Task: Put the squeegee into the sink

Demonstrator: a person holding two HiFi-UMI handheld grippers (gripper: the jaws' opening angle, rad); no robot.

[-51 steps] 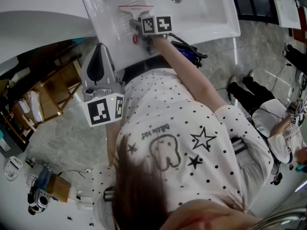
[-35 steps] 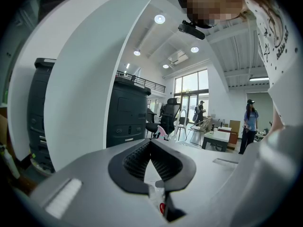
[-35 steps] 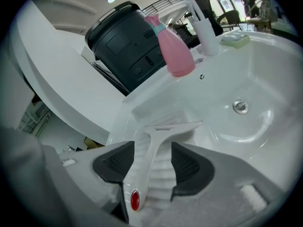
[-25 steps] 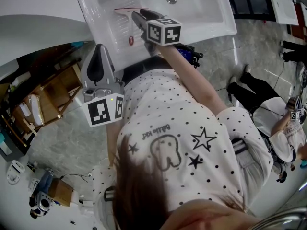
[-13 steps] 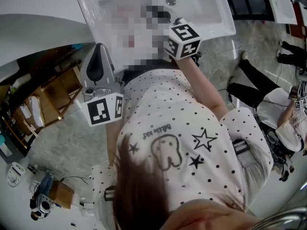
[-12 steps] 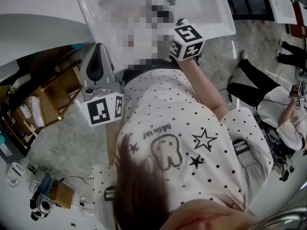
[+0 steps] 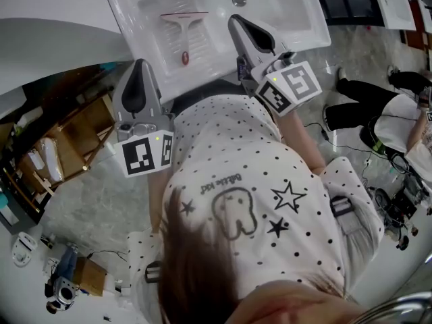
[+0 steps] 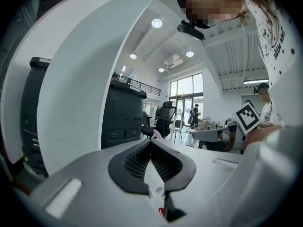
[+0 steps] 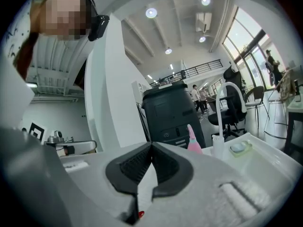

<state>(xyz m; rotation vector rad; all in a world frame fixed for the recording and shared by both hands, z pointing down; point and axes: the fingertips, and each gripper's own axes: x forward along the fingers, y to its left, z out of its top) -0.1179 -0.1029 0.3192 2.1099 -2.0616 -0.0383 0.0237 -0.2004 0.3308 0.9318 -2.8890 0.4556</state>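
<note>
The squeegee, with a white handle, a red blade edge and a red loop at its end, lies flat in the left part of the white sink, free of both grippers. My right gripper hovers above the sink to the squeegee's right, shut and empty. In the right gripper view, the right gripper has its dark pads meeting with nothing between them. My left gripper hangs just outside the sink's near left edge, shut. Its pads also meet empty in the left gripper view, at the left gripper.
The drain is at the sink's far side. A pink bottle, a white pump bottle and a soap dish stand by the basin. A wooden rack is at the left, and people are at the right.
My right gripper has come off the squeegee, shut, risen and drawn back to the right toward the sink's near edge. The squeegee stays lying in the sink. The left gripper has not moved.
</note>
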